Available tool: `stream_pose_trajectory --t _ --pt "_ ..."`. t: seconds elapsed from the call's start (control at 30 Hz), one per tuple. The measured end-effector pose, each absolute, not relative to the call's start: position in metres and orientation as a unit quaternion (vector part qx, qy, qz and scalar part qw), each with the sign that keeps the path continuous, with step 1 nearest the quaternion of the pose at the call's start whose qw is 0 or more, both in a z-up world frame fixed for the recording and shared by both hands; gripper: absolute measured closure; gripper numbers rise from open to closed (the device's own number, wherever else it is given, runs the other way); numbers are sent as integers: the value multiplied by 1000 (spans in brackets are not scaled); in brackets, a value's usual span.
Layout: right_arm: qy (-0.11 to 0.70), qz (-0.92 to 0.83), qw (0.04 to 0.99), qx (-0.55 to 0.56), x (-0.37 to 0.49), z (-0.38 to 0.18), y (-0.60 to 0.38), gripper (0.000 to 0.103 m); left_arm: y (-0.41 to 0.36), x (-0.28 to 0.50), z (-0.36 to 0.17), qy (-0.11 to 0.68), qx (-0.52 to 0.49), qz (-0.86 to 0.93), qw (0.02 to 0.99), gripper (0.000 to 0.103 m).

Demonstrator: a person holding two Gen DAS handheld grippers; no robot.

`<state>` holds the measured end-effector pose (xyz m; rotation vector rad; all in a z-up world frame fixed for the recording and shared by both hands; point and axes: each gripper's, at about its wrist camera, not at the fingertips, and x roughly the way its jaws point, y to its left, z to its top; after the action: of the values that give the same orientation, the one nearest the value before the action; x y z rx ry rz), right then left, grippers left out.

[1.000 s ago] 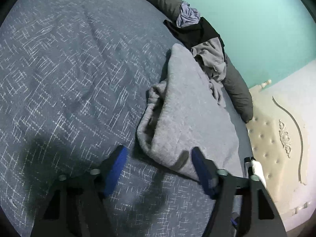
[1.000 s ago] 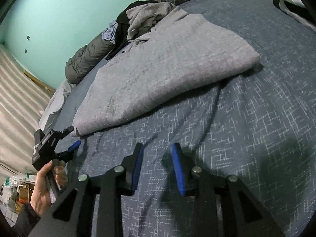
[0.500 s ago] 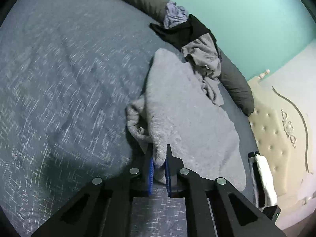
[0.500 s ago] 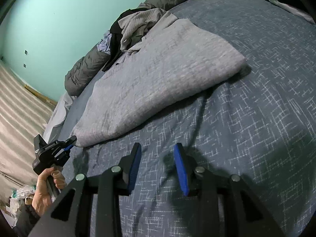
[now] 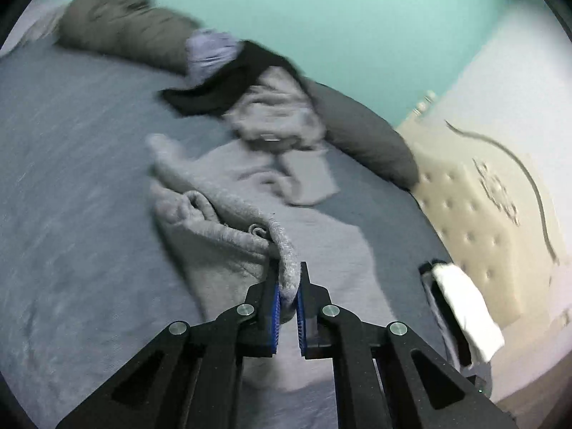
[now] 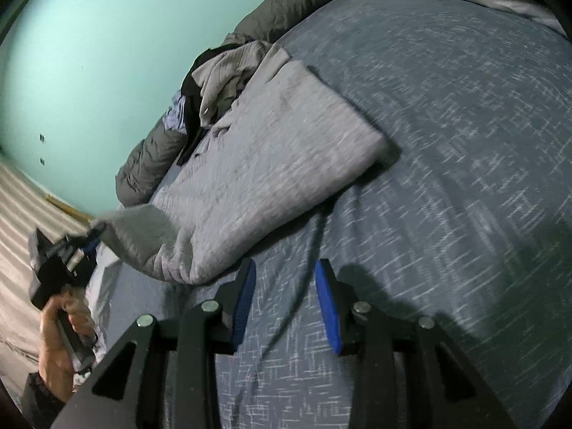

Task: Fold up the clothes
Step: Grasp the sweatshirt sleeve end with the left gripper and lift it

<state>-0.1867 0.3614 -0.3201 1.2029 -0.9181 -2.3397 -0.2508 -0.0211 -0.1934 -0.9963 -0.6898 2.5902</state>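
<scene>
The left tongs (image 5: 287,291) pinch a thick rolled edge of the grey garment (image 5: 228,236), whose bunched folds trail away across the blue-grey bed (image 5: 71,178). Further back, against the teal wall (image 5: 339,18), a blurred heap of clothes (image 5: 257,96) in black, lilac and pale grey lies on a long dark bolster pillow (image 5: 361,136). Off to the right stands a cream tufted headboard (image 5: 475,193), with a folded white cloth (image 5: 464,314) near the bed's edge.
</scene>
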Motion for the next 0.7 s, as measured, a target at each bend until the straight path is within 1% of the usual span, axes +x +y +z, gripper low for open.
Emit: stream_pose_trajectory --t 0.13,0.2,0.27,0.33,0.43,0.5,0.57,0.63,0.7 --pt "-345 -822 171 419 -187 -322 380 68 78 -276 -172 -199 -349 890 216 96" --pt "-358 -819 165 417 -187 -324 391 68 132 -280 -175 -163 -359 883 256 96" --pt "-366 -818 156 416 -188 -325 402 68 179 -281 -186 -127 -380 870 286 96" --pt "-375 -816 147 416 -189 -326 412 68 226 -284 -217 -97 -429 843 310 96" --pt "-383 -815 141 411 -189 -325 422 68 258 -286 -262 -89 -491 811 305 95" --pt "-385 -816 138 408 -189 -323 426 68 262 -284 -273 -92 -500 807 298 92" --pt "-387 -816 138 405 -190 -322 428 68 257 -281 -270 -102 -497 809 298 90" --pt "-389 -818 139 401 -192 -319 430 68 251 -274 -258 -100 -485 814 303 84" --pt "-390 -819 139 397 -194 -317 431 68 236 -266 -238 -95 -463 827 303 58"
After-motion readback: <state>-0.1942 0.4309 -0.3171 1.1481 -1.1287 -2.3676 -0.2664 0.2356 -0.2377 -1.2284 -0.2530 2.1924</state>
